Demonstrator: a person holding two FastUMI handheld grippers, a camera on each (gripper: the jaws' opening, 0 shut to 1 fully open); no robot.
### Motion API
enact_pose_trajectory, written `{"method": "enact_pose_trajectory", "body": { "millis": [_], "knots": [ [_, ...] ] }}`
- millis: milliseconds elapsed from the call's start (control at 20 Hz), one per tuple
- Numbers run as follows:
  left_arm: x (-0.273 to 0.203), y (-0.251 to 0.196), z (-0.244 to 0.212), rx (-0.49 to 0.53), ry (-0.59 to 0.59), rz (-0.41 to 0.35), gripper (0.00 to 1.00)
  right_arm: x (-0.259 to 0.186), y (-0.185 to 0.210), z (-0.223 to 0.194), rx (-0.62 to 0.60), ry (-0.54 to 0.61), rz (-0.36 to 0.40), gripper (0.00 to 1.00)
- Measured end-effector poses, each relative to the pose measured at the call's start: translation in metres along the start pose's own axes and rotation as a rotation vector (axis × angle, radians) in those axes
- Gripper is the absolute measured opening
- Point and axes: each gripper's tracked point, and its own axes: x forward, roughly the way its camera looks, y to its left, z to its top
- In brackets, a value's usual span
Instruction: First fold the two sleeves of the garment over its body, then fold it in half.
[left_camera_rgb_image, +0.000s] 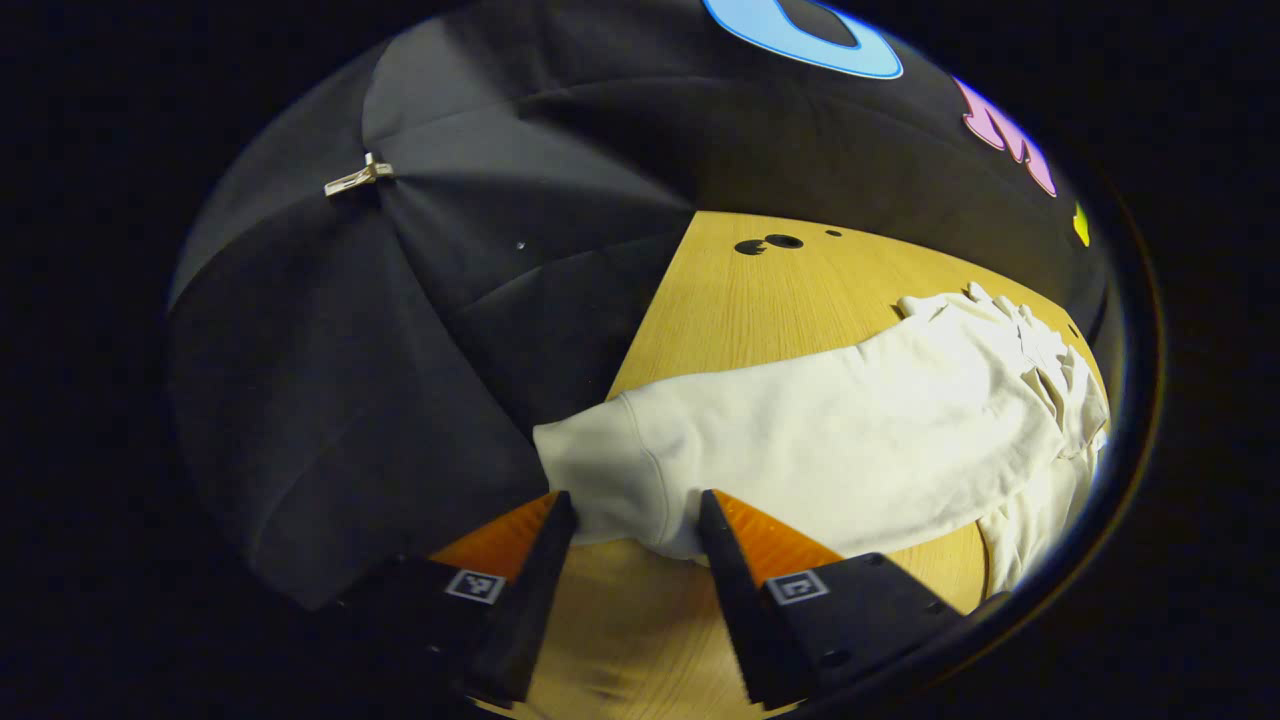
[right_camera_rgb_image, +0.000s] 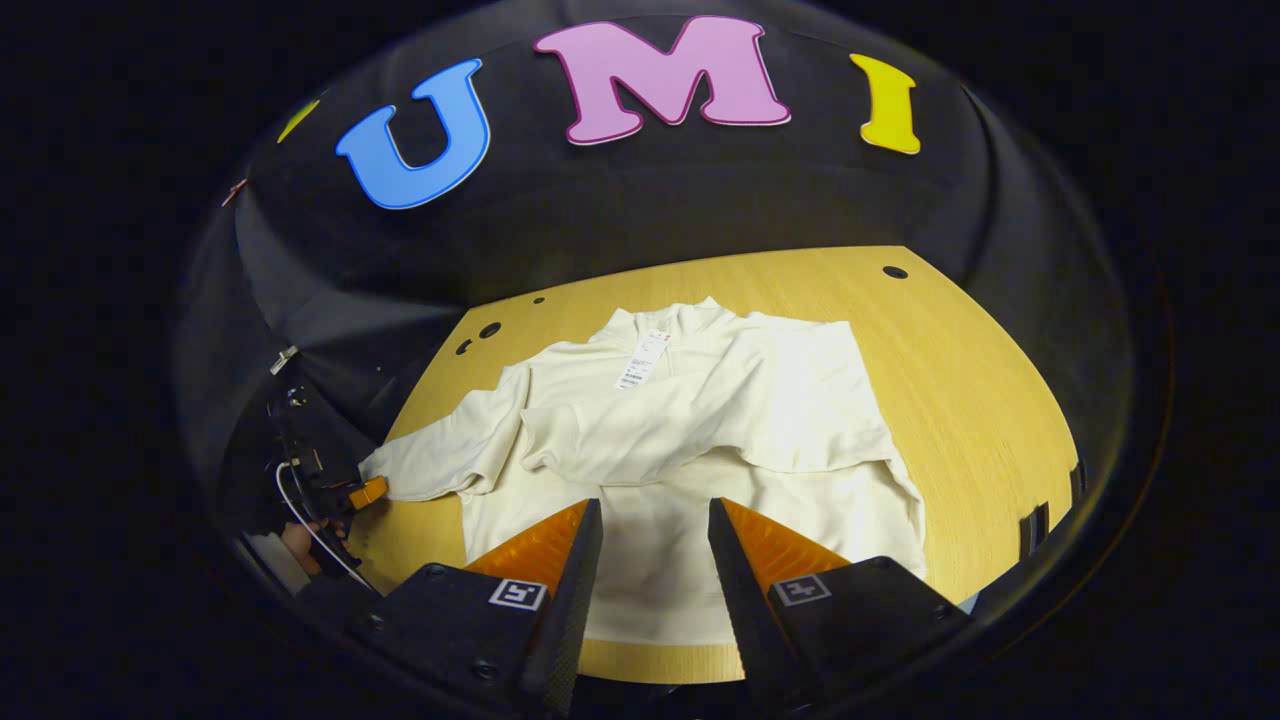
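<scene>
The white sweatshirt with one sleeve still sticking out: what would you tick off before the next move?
1. Right sleeve folded over the body: ok.
2. Left sleeve still stretched out on the wooden table: not ok.
3. Left tongs open, cuff between the tips: ok.
4. Cuff actually pinched: not ok, the fingers stand apart.
5. Right tongs open above the hem, holding nothing: ok.
6. Paper tag clear of the fold: cannot tell.
</scene>
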Motion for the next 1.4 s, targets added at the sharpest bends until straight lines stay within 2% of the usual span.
{"method": "enact_pose_trajectory", "body": {
  "millis": [200, 250, 400, 450, 500, 550, 800, 1050, 1400],
  "knots": [
    [0.006, 0.0, 0.009, 0.03, -0.012, 0.047, 0.1, -0.01, -0.017, 0.0, 0.003, -0.023, -0.005, 0.67],
    [0.003, -0.001, 0.009, 0.025, -0.016, 0.047, 0.11, -0.012, -0.022, 0.0, 0.008, -0.025, -0.008, 0.67],
    [-0.008, -0.007, 0.02, 0.014, -0.045, 0.045, 0.07, -0.019, -0.038, -0.004, 0.029, -0.027, -0.021, 0.67],
    [-0.015, -0.015, 0.029, 0.008, -0.082, 0.031, 0.07, -0.022, -0.045, -0.005, 0.032, -0.027, -0.026, 0.67],
    [-0.023, -0.027, 0.04, -0.001, -0.116, 0.005, 0.11, -0.024, -0.052, -0.007, 0.034, -0.027, -0.031, 0.67],
    [-0.034, -0.038, 0.049, -0.005, -0.143, -0.019, 0.07, -0.024, -0.057, -0.008, 0.037, -0.024, -0.033, 0.67],
    [-0.081, -0.088, 0.089, -0.042, -0.249, -0.079, 0.06, -0.022, -0.08, -0.013, 0.059, -0.008, -0.039, 0.67],
    [-0.113, -0.164, 0.112, -0.036, -0.288, -0.166, 0.06, -0.022, -0.102, -0.022, 0.082, 0.008, -0.037, 0.67],
    [-0.139, -0.3, 0.127, 0.032, -0.3, -0.323, 0.06, -0.02, -0.15, -0.04, 0.106, 0.048, -0.067, 0.67]
  ]
}}
